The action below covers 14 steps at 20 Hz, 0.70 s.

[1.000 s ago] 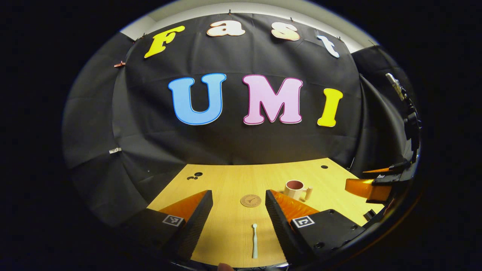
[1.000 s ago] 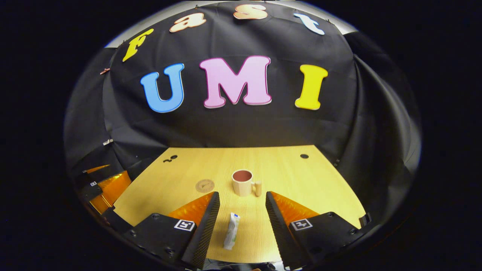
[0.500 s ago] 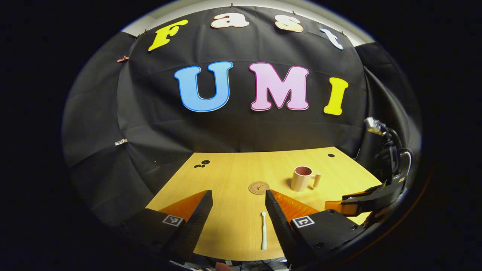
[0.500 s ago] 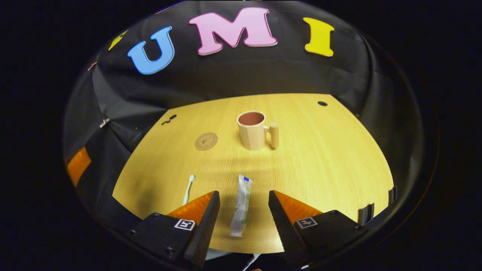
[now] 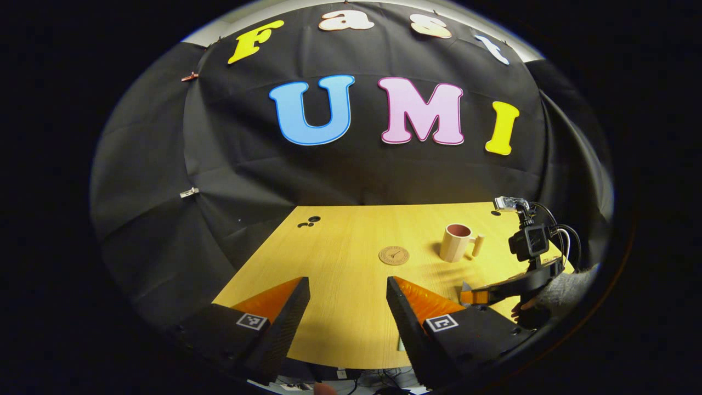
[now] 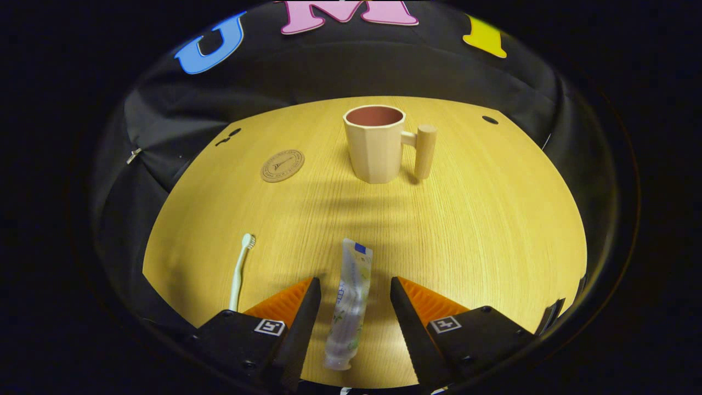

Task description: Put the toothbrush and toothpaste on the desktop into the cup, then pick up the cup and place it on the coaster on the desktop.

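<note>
In the right gripper view a white toothpaste tube lies on the wooden desktop, its blue-marked end pointing at the cup. My right gripper is open and low over it, one finger on each side of the tube, not pressing. A pale toothbrush lies to the left, head away from me. The beige cup with a pink inside stands upright, handle to the right; the round cork coaster lies left of it. My left gripper is open and holds nothing. Its view also shows the cup, coaster and right gripper.
Small dark holes mark the desktop near its far corners. Black cloth hangs behind and beside the desk. A hand holds the right gripper, with its camera and cables above it. The desk's front edge runs just under both grippers.
The right gripper tipped down and moved forward, so the toothpaste now lies between its fingers. The left gripper's view swung left; the toothbrush slid behind its right finger.
</note>
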Tool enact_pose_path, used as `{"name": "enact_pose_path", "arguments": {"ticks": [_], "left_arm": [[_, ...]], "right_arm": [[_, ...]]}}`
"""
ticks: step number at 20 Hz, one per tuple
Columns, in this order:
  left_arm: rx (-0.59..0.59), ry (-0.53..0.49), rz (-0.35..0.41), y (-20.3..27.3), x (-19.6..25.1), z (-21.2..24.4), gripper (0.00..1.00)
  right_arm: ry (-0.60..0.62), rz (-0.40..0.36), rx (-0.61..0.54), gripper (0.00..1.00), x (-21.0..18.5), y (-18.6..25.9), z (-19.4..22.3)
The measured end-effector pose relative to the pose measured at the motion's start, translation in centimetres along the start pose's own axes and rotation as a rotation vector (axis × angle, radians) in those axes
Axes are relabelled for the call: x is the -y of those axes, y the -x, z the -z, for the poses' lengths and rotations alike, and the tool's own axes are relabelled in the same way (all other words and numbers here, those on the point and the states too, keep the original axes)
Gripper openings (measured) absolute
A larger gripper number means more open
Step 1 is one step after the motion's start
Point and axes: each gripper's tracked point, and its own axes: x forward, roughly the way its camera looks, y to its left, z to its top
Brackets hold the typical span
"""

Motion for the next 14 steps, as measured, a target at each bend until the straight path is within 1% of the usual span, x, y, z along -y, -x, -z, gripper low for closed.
{"name": "enact_pose_path", "arguments": {"ticks": [3,4,5,6,7,8,11,12,13,14], "left_arm": [[-0.027,0.02,-0.015,-0.1,-0.7,1.2,0.89],[-0.031,0.026,-0.021,-0.1,-0.9,1.3,0.89],[-0.034,0.031,-0.026,-0.2,-1.1,1.5,0.89],[-0.037,0.038,-0.029,-0.3,-1.2,1.5,0.89],[-0.039,0.045,-0.031,-0.4,-1.3,1.5,0.89],[-0.04,0.051,-0.032,-0.5,-1.4,1.4,0.89],[-0.054,0.061,-0.029,-1.0,-1.0,1.9,0.89],[-0.062,0.064,-0.025,-1.3,-0.8,2.0,0.89],[-0.066,0.07,-0.02,-1.4,-0.5,2.0,0.89],[-0.069,0.078,-0.013,-1.6,-0.2,1.9,0.89]], "right_arm": [[0.007,0.0,-0.054,0.75,0.0,0.0,0.7],[0.008,-0.001,-0.07,0.7,0.0,0.0,1.0],[0.011,-0.006,-0.087,0.67,-0.2,0.1,1.3],[0.02,0.0,-0.098,0.58,-0.1,0.3,1.4],[0.034,0.007,-0.086,0.54,0.1,0.1,1.2],[0.044,0.007,-0.1,0.44,0.0,0.0,1.5],[0.107,-0.002,-0.117,0.39,0.3,0.0,1.7],[0.116,-0.005,-0.117,0.22,0.3,0.1,1.7],[0.113,-0.011,-0.12,0.22,0.4,0.1,1.7],[0.106,-0.027,-0.115,0.19,0.2,0.2,1.7]]}}
